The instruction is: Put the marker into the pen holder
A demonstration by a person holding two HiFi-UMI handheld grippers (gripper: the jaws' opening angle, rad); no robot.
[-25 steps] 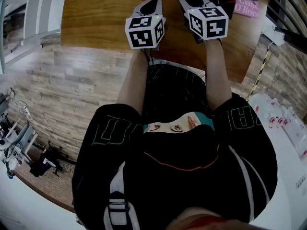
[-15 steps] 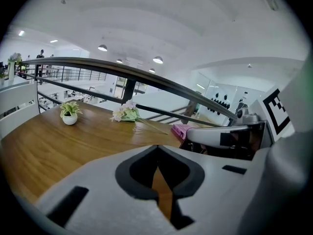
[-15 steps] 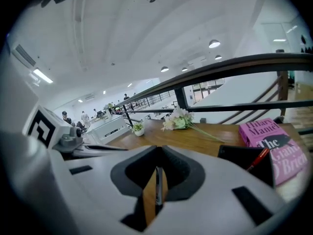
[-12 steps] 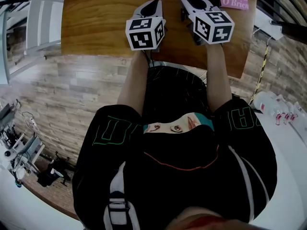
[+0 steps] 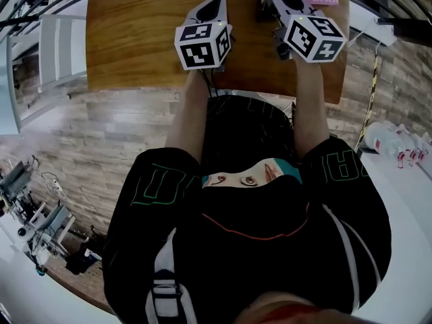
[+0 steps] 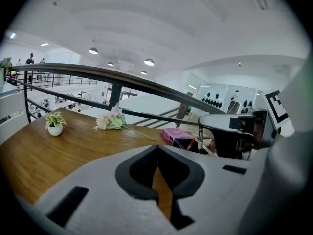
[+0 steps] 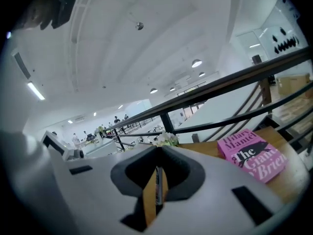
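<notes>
Marker (image 7: 157, 186) gripped in right gripper (image 7: 157, 153) jaws, held over bench (image 5: 148, 39), not yet in pen holder (image 6: 184, 144) beside pink book (image 7: 252, 155); left gripper (image 6: 157, 148) jaws together, empty; pickup looks done, carry and drop-in left

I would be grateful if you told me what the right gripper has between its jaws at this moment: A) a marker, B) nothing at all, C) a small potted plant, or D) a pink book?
A: the right gripper view shows the right gripper with its jaws closed on a thin marker, while the pink book lies well beyond them.
</notes>
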